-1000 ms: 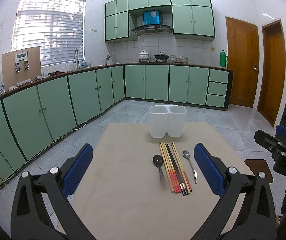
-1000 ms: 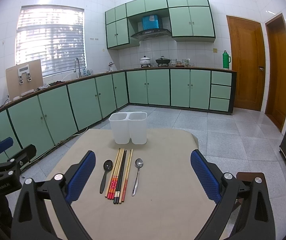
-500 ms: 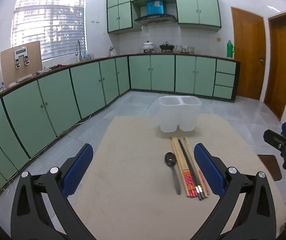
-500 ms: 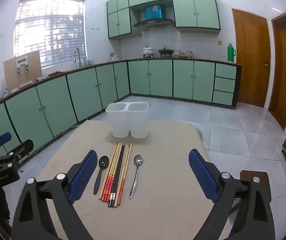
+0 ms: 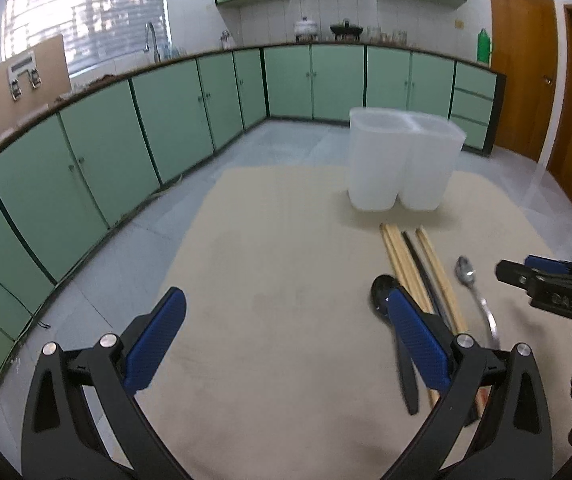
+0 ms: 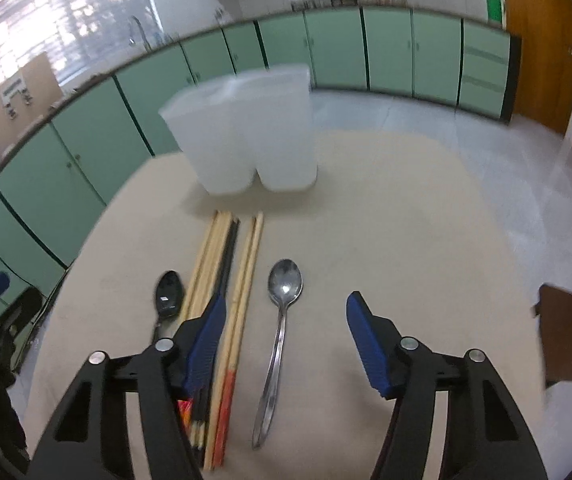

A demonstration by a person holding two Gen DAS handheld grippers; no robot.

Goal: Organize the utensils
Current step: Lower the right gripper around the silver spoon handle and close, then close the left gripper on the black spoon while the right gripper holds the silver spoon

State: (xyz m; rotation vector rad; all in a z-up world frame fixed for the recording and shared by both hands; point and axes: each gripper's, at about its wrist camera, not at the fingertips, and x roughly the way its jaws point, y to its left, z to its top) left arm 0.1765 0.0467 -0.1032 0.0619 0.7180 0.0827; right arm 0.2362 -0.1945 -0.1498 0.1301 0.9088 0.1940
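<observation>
Green-cabinet kitchen, right view alone shows brown stool (image 6: pixel 564 334)

Lighting: daylight, even and bright, entering through my blinded window (image 5: pixel 86 16) at upper left, which blows out to white glare in both views. Shadows: soft, short, falling toward me under the white container (image 5: pixel 402 160) and beneath my own blue pads (image 5: pixel 154 344). Glare: a small highlight on the metal spoon (image 6: pixel 285 284) bowl. Blur: left wrist view mostly sharp; right wrist view smeared (the container (image 6: pixel 242 140) and far cabinets (image 6: pixel 386 52) most). Distortion: strong fisheye, the counter line bowed into an arc, dark vignette at all corners.
</observation>
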